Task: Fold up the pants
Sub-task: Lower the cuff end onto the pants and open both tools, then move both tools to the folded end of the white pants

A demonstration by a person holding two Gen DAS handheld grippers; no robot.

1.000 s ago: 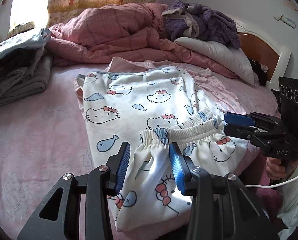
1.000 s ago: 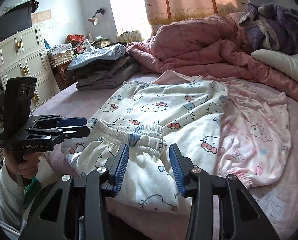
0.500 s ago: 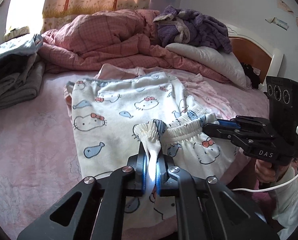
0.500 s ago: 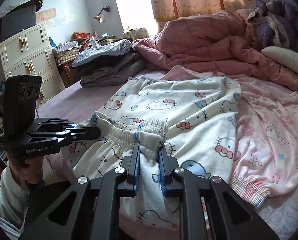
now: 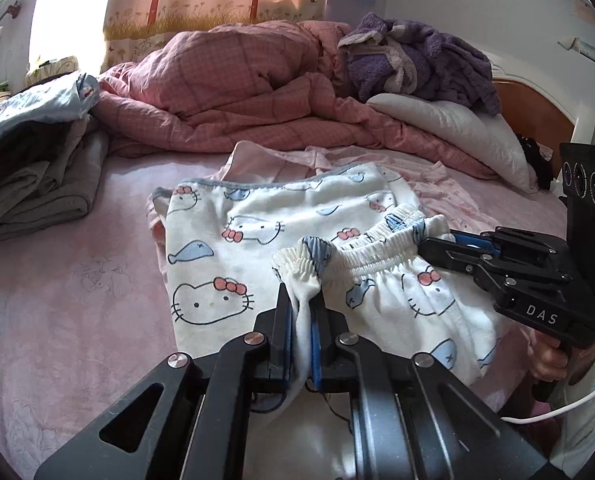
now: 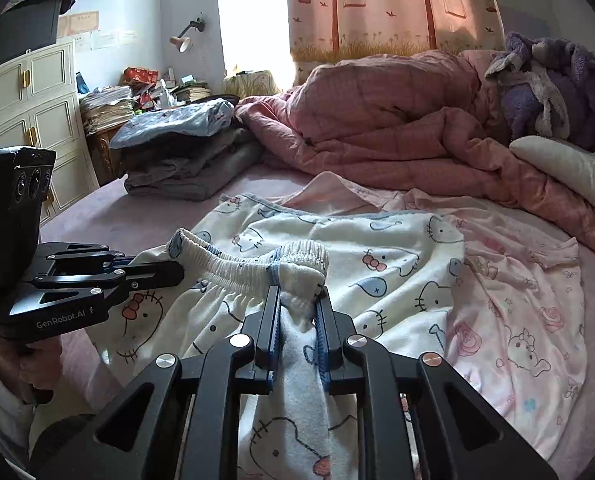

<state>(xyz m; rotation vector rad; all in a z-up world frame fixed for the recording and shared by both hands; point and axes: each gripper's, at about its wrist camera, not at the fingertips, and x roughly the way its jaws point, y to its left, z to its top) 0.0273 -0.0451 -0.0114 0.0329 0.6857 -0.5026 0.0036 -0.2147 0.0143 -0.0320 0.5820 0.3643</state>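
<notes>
Left claw (image 5: 301,320) and right claw (image 6: 297,312) each pinch the pants (image 5: 233,240) waistband, legs extending away.

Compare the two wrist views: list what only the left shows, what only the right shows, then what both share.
Only the left wrist view: the brown wooden headboard behind the white pillow.

Only the right wrist view: the cream panelled cabinet, the wall lamp and the cluttered stack of papers.

Both: the white cat-print pants, their elastic waistband pinched by the left gripper and the right gripper, the rumpled pink quilt, the purple fleece robe and the folded grey clothes pile.
</notes>
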